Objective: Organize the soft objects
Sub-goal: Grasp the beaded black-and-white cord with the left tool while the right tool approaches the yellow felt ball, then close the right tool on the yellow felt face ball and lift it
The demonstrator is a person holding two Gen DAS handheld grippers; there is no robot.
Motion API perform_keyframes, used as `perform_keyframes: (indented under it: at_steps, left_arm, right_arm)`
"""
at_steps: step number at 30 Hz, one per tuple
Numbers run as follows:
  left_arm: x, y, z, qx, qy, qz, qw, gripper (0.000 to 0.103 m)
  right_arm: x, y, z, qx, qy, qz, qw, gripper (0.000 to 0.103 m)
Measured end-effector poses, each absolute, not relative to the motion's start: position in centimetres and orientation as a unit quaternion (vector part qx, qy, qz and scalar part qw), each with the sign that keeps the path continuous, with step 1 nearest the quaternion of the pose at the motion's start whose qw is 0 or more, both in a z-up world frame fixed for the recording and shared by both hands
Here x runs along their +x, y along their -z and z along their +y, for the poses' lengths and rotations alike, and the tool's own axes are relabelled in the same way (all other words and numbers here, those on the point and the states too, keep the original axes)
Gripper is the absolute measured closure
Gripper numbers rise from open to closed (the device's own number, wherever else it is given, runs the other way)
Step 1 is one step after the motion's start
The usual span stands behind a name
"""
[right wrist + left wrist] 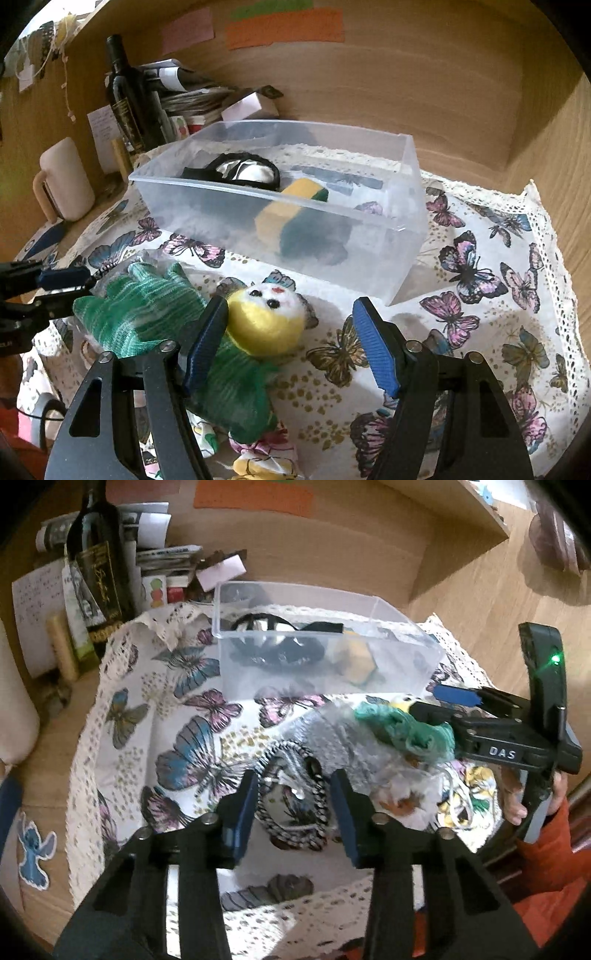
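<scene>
A clear plastic box (pixel 406 626) (pixel 413 206) stands on the butterfly cloth (pixel 155 709) (pixel 480 295). In it lie a black-trimmed fabric piece (pixel 243 171) and a yellow-green sponge (pixel 291 210). A green knitted soft toy with a yellow-white face (pixel 266 317) (pixel 402 723) lies in front of the box. My right gripper (pixel 291 343) is open, its left finger touching the toy's head. My left gripper (pixel 293 805) is open over a black-and-white braided scrunchie (pixel 295 801). A clear plastic bag (pixel 399 790) lies beside it.
A dark bottle (pixel 99 572) (pixel 125 99), stacked papers (pixel 166 554) and a cream mug (pixel 66 181) stand at the back left. Patterned fabric pieces (pixel 266 458) (pixel 469 794) lie near the front. Wooden walls surround the desk.
</scene>
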State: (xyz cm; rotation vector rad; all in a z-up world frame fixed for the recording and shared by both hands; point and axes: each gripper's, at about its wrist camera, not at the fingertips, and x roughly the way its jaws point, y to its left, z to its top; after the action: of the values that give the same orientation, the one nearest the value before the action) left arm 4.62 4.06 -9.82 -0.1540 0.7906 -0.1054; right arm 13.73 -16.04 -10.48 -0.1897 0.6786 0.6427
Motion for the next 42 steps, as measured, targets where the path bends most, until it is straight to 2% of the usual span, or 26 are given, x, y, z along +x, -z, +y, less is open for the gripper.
perform_keyframes:
  at_steps: [5,7,9,24,42]
  left_arm:
    - [4.4,10.3,3.8,-0.087,0.066,0.394,0.913,0.089]
    - [4.1,10.2,3.6,-0.084,0.066,0.391,0.914,0.094]
    - [3.8,10.0,3.6,-0.081,0.064,0.388,0.916,0.097]
    - [3.1,7.8,6.3,-0.088,0.021,0.341,0.936,0.098]
    - [6.0,0.8,6.4,-0.045,0.006,0.248,0.968,0.098]
  right_arm:
    - [13.6,10.8,-15.6,-0.092,-0.327,0.333,0.879,0.052]
    - [13.5,10.8,-15.4,-0.093,-0.337,0.335,0.875,0.066]
    - [13.3,10.8,-15.2,-0.095,-0.338,0.330,0.876,0.066]
    - [12.3,8.7,-16.4,-0.090,-0.310,0.284,0.903,0.069]
    - [12.5,2.4,-18.2,-0.053,-0.290,0.190,0.936,0.069]
